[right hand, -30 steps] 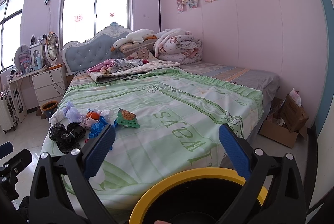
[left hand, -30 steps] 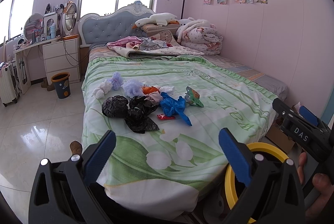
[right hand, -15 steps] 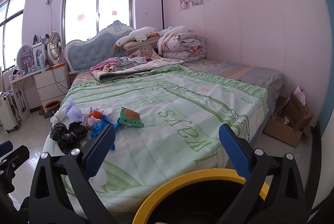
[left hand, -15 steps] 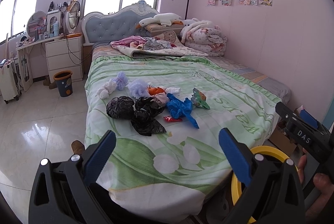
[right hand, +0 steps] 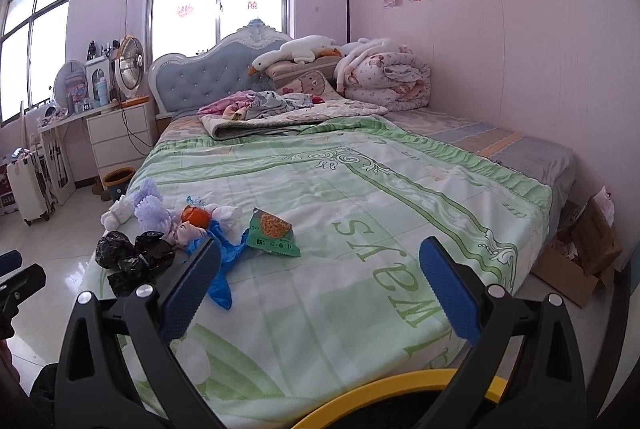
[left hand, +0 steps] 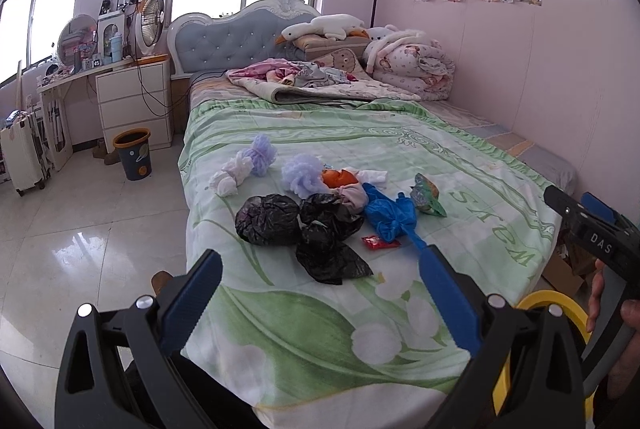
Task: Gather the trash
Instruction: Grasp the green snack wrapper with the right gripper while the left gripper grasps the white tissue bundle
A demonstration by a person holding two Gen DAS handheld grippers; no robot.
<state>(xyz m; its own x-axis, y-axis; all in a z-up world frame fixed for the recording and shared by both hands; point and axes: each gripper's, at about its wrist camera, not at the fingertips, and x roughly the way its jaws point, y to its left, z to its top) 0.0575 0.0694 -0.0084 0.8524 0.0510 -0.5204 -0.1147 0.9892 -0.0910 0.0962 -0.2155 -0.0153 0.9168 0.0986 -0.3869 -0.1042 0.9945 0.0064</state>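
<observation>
The left gripper (left hand: 320, 293) had a black plastic frame with triangular cut-outs and round silver screw heads near the base of each finger. Its fingers (left hand: 192, 299) wore blue pads with ridged, saw-toothed inner edges. The right gripper (right hand: 320, 293) was built alike: black frame, silver screws, blue ridged pads (right hand: 450, 289). Seen from the left wrist camera, the right gripper's black body carried the white letters "DAS", with a blue part just behind that marking. Below the lettering, bare skin of the right hand (left hand: 612, 305) showed, fingers and thumb.
</observation>
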